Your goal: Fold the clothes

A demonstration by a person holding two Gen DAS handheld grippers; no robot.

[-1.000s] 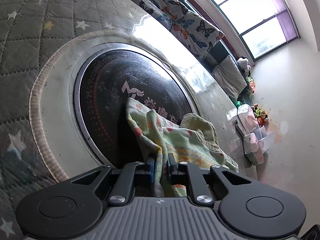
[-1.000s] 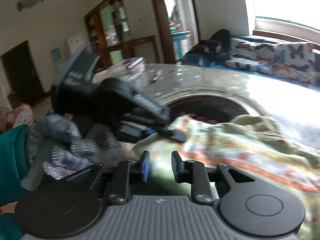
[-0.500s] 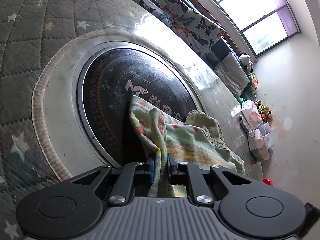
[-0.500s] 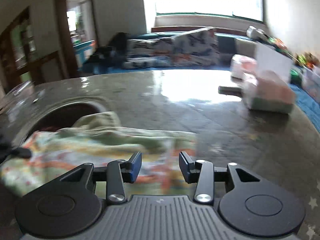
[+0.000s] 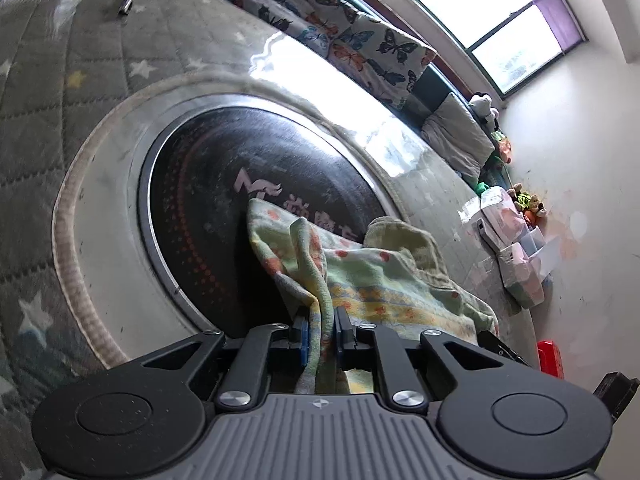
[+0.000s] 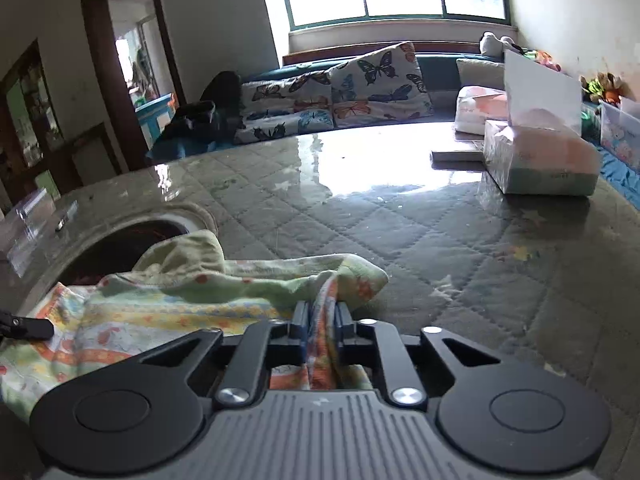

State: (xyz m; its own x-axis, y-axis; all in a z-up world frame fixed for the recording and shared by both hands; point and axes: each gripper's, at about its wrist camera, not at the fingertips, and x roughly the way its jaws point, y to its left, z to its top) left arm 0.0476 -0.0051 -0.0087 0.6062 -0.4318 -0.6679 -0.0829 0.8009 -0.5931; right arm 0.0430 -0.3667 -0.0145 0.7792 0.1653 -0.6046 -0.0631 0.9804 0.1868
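A pale green garment with orange spots and yellow bands lies crumpled on the table, partly over a round black glass panel. My left gripper is shut on a bunched edge of it. In the right wrist view the same garment spreads to the left, and my right gripper is shut on its orange-patterned corner. The tip of the left gripper shows at the left edge of that view, on the cloth.
The table wears a quilted grey star cover under clear plastic. Tissue boxes stand at its far right. A sofa with butterfly cushions runs under the window. A small dark object lies far left.
My right gripper swung from the left gripper's side to the garment's right end, came up to the cloth open and closed on its corner. The left gripper kept its hold, hardly moving.
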